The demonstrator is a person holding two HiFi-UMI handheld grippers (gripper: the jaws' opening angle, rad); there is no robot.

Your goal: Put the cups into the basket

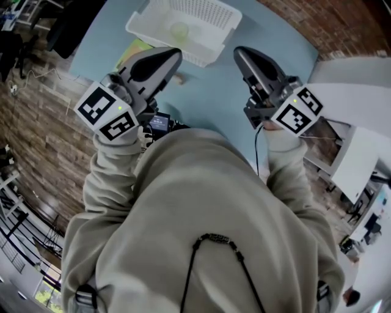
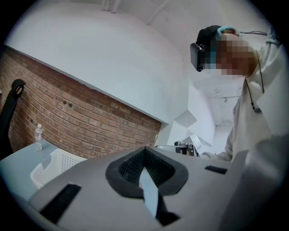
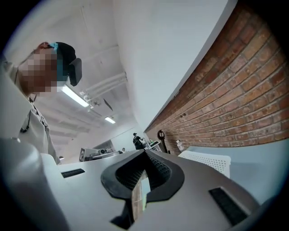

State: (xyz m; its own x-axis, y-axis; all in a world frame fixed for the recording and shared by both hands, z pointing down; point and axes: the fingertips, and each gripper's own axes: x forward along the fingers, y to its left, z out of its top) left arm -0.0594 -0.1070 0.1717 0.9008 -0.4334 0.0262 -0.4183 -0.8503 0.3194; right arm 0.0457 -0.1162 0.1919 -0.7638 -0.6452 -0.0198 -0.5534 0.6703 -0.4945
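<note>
A white perforated basket (image 1: 211, 18) stands at the far side of the light blue table (image 1: 214, 98). Inside it lies a pale greenish cup (image 1: 179, 29). My left gripper (image 1: 174, 55) hovers just in front of the basket's near edge, its jaws shut with nothing between them. My right gripper (image 1: 239, 54) is level with it to the right, also shut and empty. Both grippers tilt upward, so the left gripper view shows its closed tips (image 2: 144, 151) against the wall with the basket (image 2: 52, 167) low at the left. The right gripper view shows closed tips (image 3: 145, 153) and the basket (image 3: 210, 161) at the right.
A yellow-green flat item (image 1: 131, 49) lies by the basket's left corner and a small object (image 1: 178, 78) sits on the table near the left gripper. A water bottle (image 2: 39, 136) stands at the table's far end by the brick wall (image 2: 90, 122). White furniture (image 1: 354, 153) stands to the right.
</note>
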